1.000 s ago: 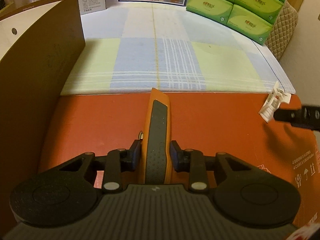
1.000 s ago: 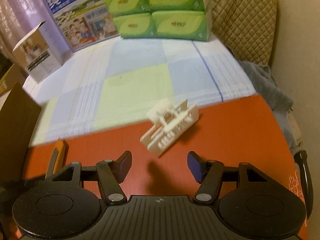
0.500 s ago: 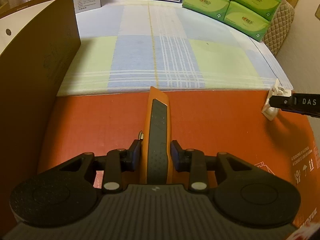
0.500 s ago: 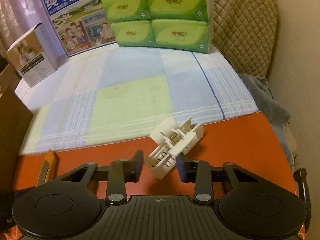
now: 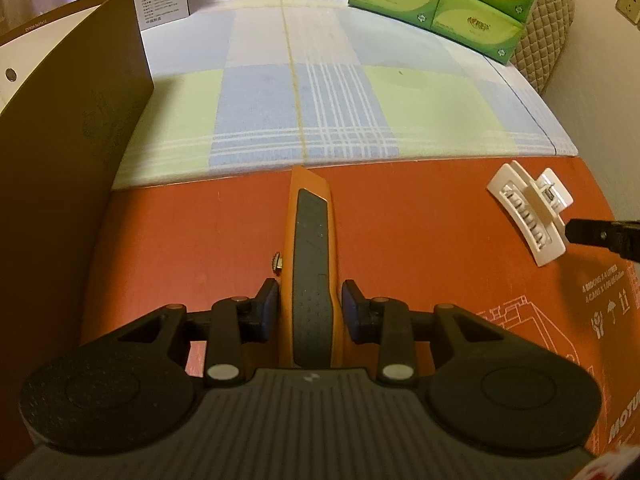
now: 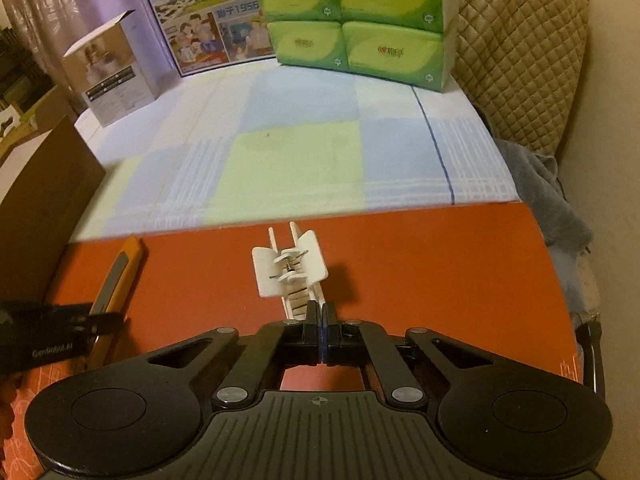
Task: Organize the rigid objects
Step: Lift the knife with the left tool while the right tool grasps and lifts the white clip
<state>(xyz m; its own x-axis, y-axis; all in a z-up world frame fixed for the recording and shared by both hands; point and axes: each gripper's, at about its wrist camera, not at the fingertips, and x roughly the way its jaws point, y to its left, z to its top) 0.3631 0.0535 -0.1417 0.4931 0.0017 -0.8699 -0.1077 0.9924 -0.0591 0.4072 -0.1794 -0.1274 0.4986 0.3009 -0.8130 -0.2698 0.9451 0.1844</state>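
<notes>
An orange utility knife [image 5: 311, 264] with a black grip lies lengthwise between my left gripper's [image 5: 309, 304] jaws, which are shut on it over the red cardboard surface [image 5: 200, 232]. It also shows in the right wrist view [image 6: 118, 276]. A white hair claw clip [image 6: 290, 266] is pinched at its near end by my right gripper [image 6: 322, 320], whose jaws are shut on it. The clip also shows at the right of the left wrist view [image 5: 532, 212], held just above the red surface.
A tall brown cardboard box wall [image 5: 60, 140] stands at the left. Beyond the red surface lies a checked blue and green cloth [image 5: 320, 100]. Green tissue packs [image 6: 356, 20], a milk carton box [image 6: 200, 12] and a small white box [image 6: 108, 72] stand at the back. A grey cloth [image 6: 548, 200] lies at the right.
My right gripper moved forward onto the white clip and shut on its end, turning it upright and in line. My left gripper stays shut on the knife.
</notes>
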